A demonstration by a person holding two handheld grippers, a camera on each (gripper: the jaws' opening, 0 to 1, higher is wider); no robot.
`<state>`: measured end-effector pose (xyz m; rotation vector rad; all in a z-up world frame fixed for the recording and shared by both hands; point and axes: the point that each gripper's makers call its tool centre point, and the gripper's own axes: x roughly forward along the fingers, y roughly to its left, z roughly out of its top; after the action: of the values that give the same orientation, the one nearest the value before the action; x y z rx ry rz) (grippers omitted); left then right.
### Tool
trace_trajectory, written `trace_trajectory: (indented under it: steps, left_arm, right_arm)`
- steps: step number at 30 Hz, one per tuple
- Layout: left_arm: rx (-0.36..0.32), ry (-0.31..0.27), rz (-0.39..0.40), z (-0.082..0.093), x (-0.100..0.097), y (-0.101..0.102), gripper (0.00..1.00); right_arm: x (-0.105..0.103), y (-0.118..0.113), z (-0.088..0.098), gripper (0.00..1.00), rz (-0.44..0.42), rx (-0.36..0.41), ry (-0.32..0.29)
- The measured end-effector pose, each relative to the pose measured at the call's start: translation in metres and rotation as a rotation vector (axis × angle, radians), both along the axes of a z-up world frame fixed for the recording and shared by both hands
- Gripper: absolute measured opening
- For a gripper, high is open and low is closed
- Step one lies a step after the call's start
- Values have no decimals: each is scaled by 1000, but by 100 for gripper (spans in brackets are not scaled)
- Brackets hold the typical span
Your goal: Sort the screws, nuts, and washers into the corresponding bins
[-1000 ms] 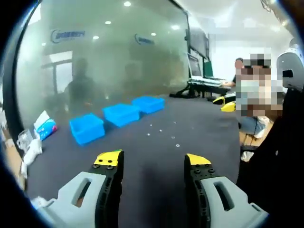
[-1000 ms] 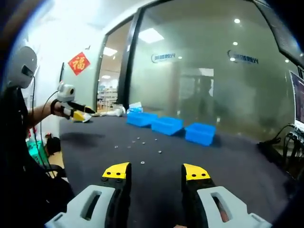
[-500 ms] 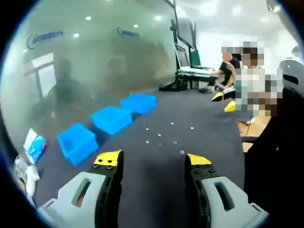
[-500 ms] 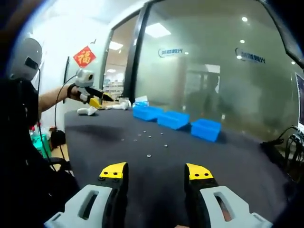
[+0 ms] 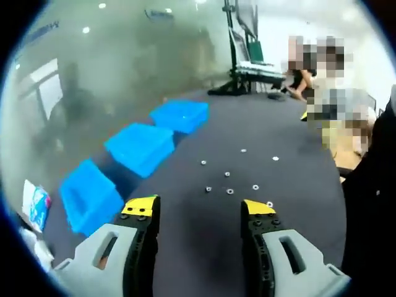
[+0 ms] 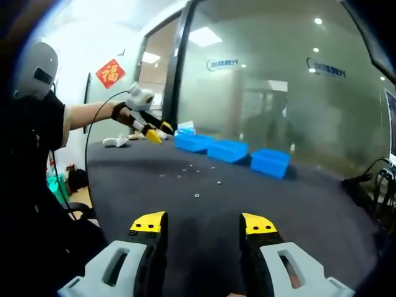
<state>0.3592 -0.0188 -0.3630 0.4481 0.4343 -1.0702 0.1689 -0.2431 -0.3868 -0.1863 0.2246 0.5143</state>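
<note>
— Since a second ago the left gripper (image 5: 198, 213) is tipping down toward the table: the scattered small silver screws, nuts and washers (image 5: 230, 191) are sitting larger and nearer its yellow tips, and the three open blue plastic bins (image 5: 138, 148) are swinging round to its left.

— And those pieces, where are they lying now?

— They are lying loose on the dark grey table top (image 5: 204, 247), spread in a small patch ahead of the jaws and slightly toward the right one. One piece is sitting just beside the right jaw's yellow tip; the rest are a little farther on. The bins are standing in a row well apart from the patch, along the far edge before the frosted glass wall (image 5: 111, 68).

— Is either gripper holding anything?

— No. Both jaws of the left gripper are standing apart with nothing between them. The right gripper (image 6: 203, 224) is likewise spread wide and carrying nothing, hovering over bare table, with the pieces well ahead of it. In the right gripper view the left gripper is reaching out over the table at the end of the person's arm.

— So which step is this?

— I am judging it as the approach to the first pick; nothing looks sorted yet. The next move is calling for a low, steady descent onto one single piece, which will be fiddly, since the parts are tiny and flat.

— Which kind is nearest?

— I cannot tell; they are too small here.
</note>
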Motion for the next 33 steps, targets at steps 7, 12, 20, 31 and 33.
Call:
trace_trajectory:
  steps: [7, 12, 20, 31, 33]
  left_arm:
    - [81, -3, -53, -10, 7, -22, 50]
    - [146, 7, -99, -18, 6, -33, 49]
    - [210, 57, -130, -35, 10, -44, 44]
    - [239, 134, -84, -65, 22, -47, 33]
    - [255, 128, -93, -71, 22, -46, 31]
  right_arm:
    - [-4, 0, -2, 43, 3, -8, 0]
    - [-7, 4, -5, 43, 19, -29, 8]
    - [-7, 6, -5, 42, 24, -38, 2]
    - [-6, 8, -6, 42, 33, -49, 10]
    - [-7, 8, -7, 42, 30, -43, 10]
